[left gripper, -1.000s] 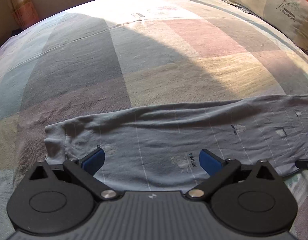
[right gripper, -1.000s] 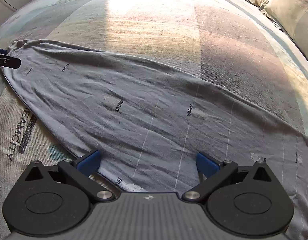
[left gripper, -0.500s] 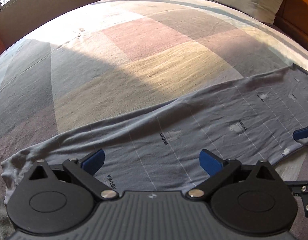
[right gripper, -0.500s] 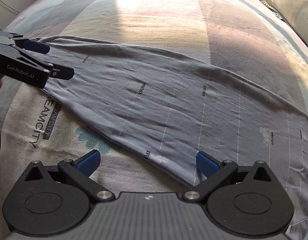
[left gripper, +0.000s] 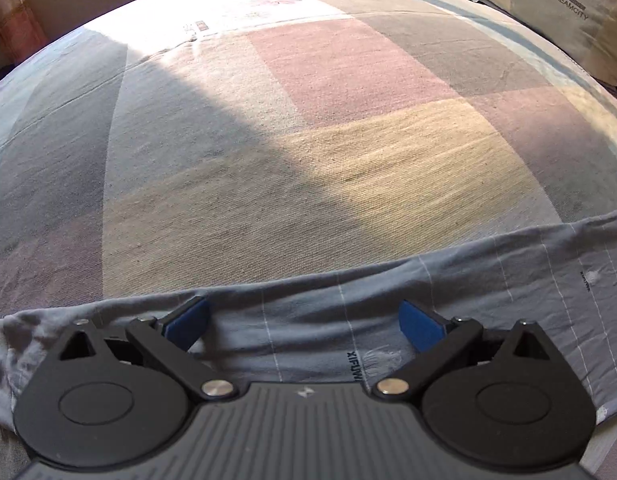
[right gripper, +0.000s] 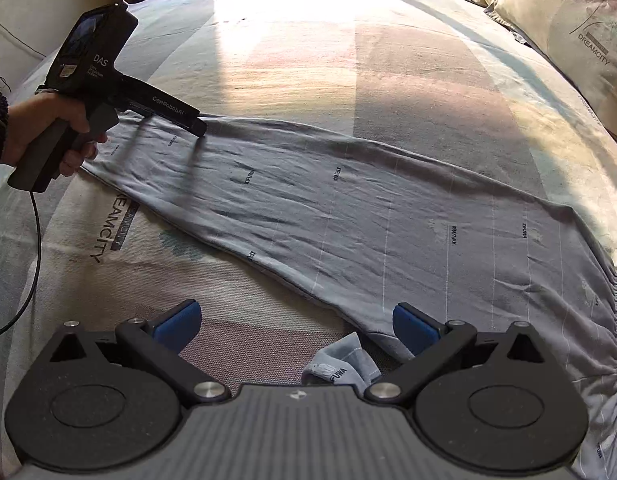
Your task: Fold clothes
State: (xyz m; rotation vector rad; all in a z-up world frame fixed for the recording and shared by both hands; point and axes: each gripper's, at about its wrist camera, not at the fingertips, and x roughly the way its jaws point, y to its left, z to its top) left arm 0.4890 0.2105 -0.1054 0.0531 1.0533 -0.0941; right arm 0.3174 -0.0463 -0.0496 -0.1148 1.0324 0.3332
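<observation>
Between the spread blue fingers of the right gripper (right gripper: 296, 326), at the bottom of its frame, a folded corner of the grey garment (right gripper: 368, 216) is seen, ungripped. Beyond, the garment is stretched diagonally across the bed (right gripper: 388, 68). Upper left, the left gripper (left gripper: 304, 320), also open, is held over the garment's far end.

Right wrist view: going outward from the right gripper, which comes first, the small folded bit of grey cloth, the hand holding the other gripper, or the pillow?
1. Small folded bit of grey cloth: just ahead of the open right gripper, between its fingers.
2. Hand holding the left gripper: far left, at the trousers' narrow end.
3. Pillow: top right, farthest back.
</observation>
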